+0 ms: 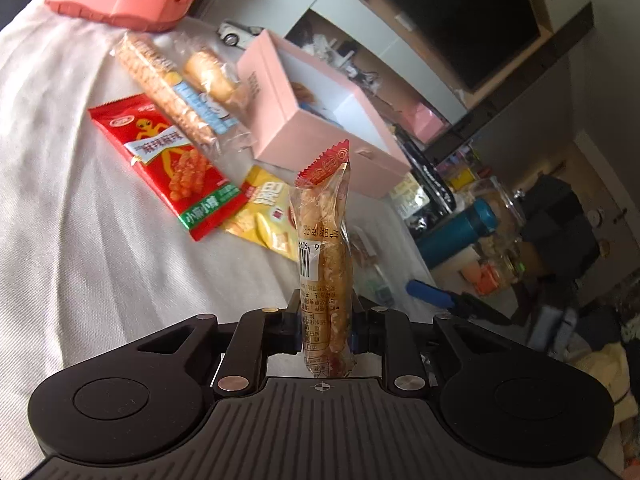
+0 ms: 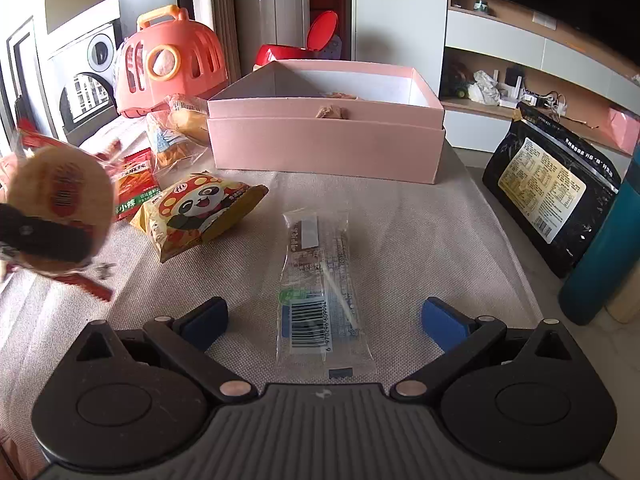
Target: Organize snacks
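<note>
The right gripper (image 2: 324,320) is wide open, one finger on each side of the clear packet (image 2: 320,284). The packet lies flat, pointing at the pink box (image 2: 326,148). The left gripper (image 1: 326,332) squeezes a snack (image 1: 325,256).

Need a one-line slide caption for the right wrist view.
Open right gripper straddles a clear-wrapped snack bar lying on the cloth before the pink box.

Glossy plastic wrapper (image 2: 320,280) on matt woven cloth (image 2: 420,220).
</note>
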Tool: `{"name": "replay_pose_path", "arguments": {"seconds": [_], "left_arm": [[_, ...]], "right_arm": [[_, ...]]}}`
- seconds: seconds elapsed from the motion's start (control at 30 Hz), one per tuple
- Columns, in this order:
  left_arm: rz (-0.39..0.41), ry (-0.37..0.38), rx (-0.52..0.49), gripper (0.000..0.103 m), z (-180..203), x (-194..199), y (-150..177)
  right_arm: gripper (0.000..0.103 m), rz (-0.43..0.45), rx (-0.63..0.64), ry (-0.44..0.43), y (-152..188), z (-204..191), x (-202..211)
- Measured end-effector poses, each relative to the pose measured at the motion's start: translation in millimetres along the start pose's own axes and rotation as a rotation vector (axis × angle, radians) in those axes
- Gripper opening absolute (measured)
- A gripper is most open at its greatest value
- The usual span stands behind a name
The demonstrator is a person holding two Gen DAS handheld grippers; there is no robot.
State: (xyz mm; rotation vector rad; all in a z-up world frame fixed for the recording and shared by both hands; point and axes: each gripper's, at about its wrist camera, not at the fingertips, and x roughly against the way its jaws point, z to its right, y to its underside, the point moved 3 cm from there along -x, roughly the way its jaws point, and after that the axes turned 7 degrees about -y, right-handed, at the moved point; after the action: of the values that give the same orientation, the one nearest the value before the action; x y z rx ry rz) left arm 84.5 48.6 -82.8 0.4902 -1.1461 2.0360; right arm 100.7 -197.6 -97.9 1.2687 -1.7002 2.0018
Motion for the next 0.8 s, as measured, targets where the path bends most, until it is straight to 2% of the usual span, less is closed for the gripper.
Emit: {"name": "replay_pose_path", "arguments": {"seconds": [0.23,0.5,0.67,0.73,0.8], "left_arm": [[0.03,0.016,0.008,0.024,1,16,4],[0.01,-0.037,-0.029,0.024,4,13,7],[0.0,-0.051,-0.016,0.024,-5,1,4],[-0.012,-0.063,-0.005,0.024,-9,-3,2],[-0.023,-0.064,0.008,0.024,-11,-4,2]], "right_arm": [[0.103,-0.006,0.0,0.005,-1,-1,0],[0.103,0.028,0.007,0.0,4,1,1],[0.103,0.054,0.007,-0.014,4,3,3],[0.1,0.036,0.011,-0.015,-2,3,1],[0.088,0.027,0.016,-0.033,-11,3,-2]]}}
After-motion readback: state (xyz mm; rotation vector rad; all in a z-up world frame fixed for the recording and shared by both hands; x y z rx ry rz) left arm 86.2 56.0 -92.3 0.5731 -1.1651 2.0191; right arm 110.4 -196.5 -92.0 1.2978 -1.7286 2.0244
